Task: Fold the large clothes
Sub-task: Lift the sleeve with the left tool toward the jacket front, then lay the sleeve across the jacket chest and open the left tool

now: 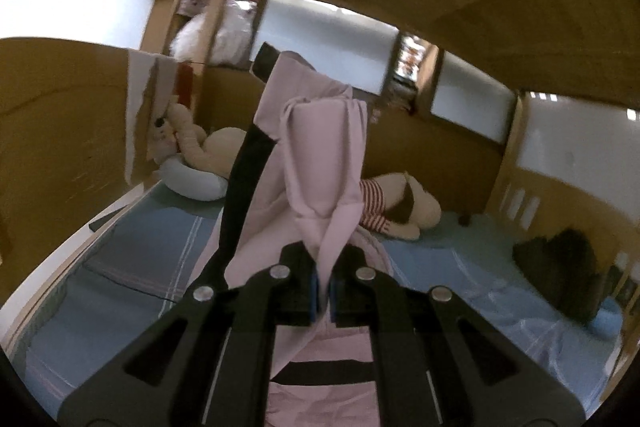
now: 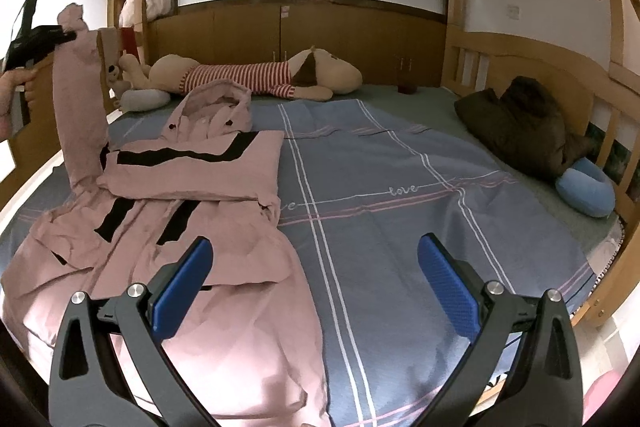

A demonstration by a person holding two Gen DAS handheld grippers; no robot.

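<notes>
Pink fabric with black stripes fills the left of the scene: a large hooded jacket (image 2: 180, 227) lies spread on a bed (image 2: 400, 207) covered by a blue-grey plaid sheet. At far left, the left hand-held gripper (image 2: 66, 35) is raised above the mattress, its fingers pinched together on the jacket's sleeve (image 2: 76, 107), which hangs from it in a tall column down to the shoulder. The left wrist view confirms this, with the pink cloth clamped between the blue pads (image 1: 314, 287). The jacket's other sleeve appears already folded across the chest, and the hood (image 2: 220, 103) rests toward the far side of the bed. Moving right, the right hand-held gripper (image 2: 314, 279) hovers low over the jacket's hem edge and the bare sheet, its fingers wide apart and holding nothing. Beyond it, a striped plush toy (image 2: 260, 75) lies along the far edge, and at far right sit a dark bundle (image 2: 524, 123) and a blue neck pillow (image 2: 588, 191). The step in hand seems to be folding the lifted sleeve inward; the next move likely calls for carrying it across the chest, laying it flat and then letting go.
</notes>
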